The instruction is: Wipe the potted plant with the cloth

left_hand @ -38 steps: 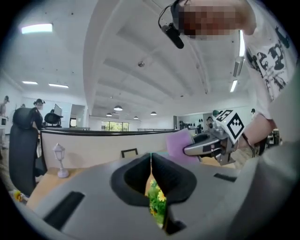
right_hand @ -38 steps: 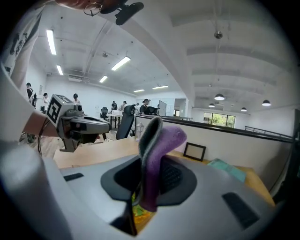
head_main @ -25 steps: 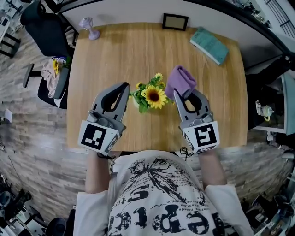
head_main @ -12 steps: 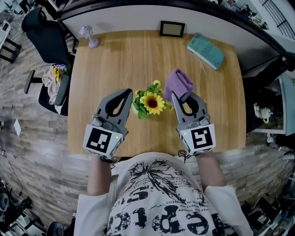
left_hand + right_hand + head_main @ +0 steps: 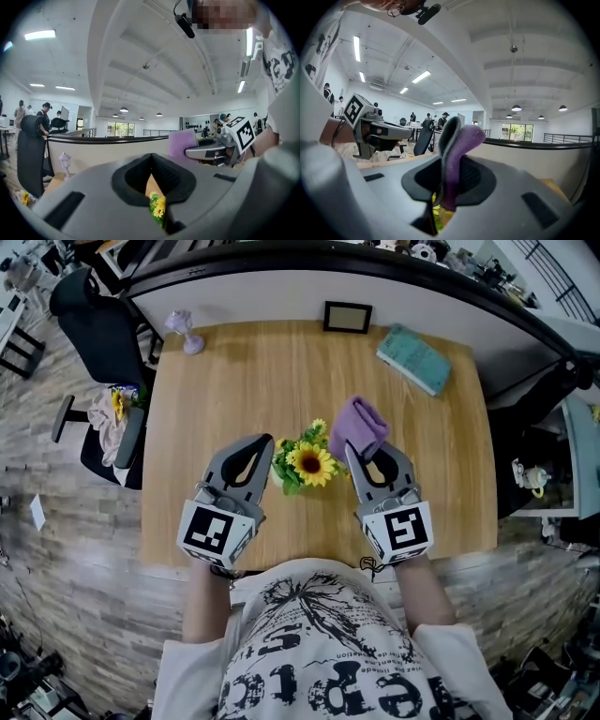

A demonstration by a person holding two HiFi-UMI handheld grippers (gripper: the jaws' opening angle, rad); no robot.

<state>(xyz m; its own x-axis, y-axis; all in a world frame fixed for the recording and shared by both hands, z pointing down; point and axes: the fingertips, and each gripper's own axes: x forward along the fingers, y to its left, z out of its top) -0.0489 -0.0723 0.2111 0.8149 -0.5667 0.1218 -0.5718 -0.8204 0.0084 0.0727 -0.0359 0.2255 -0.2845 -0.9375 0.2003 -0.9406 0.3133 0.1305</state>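
A small pot of sunflowers (image 5: 305,465) stands at the middle of the wooden table (image 5: 234,371). My right gripper (image 5: 349,448) is just right of the plant and shut on a folded purple cloth (image 5: 358,427) that sticks up past its tips. In the right gripper view the cloth (image 5: 457,154) fills the closed jaws, with yellow petals (image 5: 439,216) low behind them. My left gripper (image 5: 268,440) sits close to the plant's left leaves, shut, with nothing seen in it. In the left gripper view the sunflowers (image 5: 157,211) show behind the closed jaws.
Along the table's far edge are a dark picture frame (image 5: 347,317), a teal book (image 5: 413,357) and a small lilac lamp (image 5: 185,331). A black chair (image 5: 98,320) and another with clothes draped on it (image 5: 112,413) stand left of the table.
The head view has tilted, so the table sits lower in the picture. Both grippers stay beside the plant, a little closer to it, the right one still holding the cloth.
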